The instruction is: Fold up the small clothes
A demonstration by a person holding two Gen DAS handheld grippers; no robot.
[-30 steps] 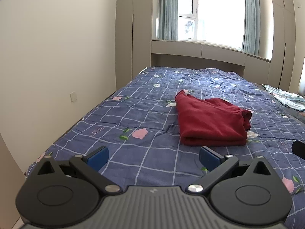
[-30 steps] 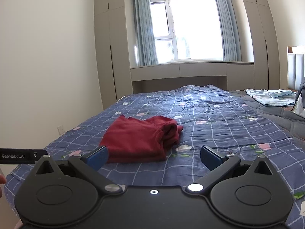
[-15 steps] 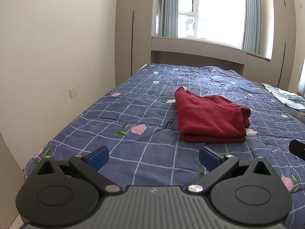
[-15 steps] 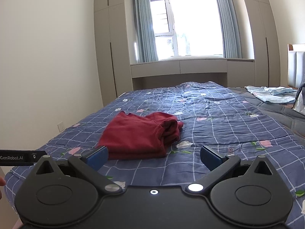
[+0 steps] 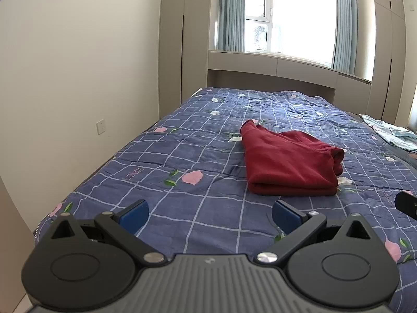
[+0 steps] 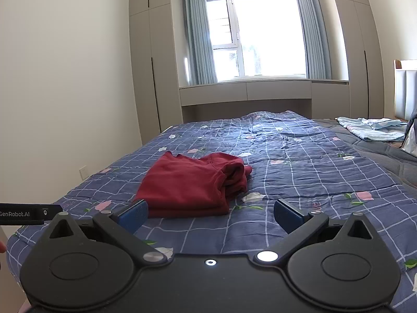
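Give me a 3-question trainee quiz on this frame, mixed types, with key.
1. True or false: the left tool is shut on the red garment.
2. Multiple choice: where does the red garment lie? A) on the window ledge B) on the blue checked quilt C) on the floor
3. Fill in: in the right wrist view, the light blue cloth lies at the far ____ side of the bed.

Key:
1. False. Both the left tool and the right tool are open and hold nothing; the garment lies folded, clear of both.
2. B
3. right
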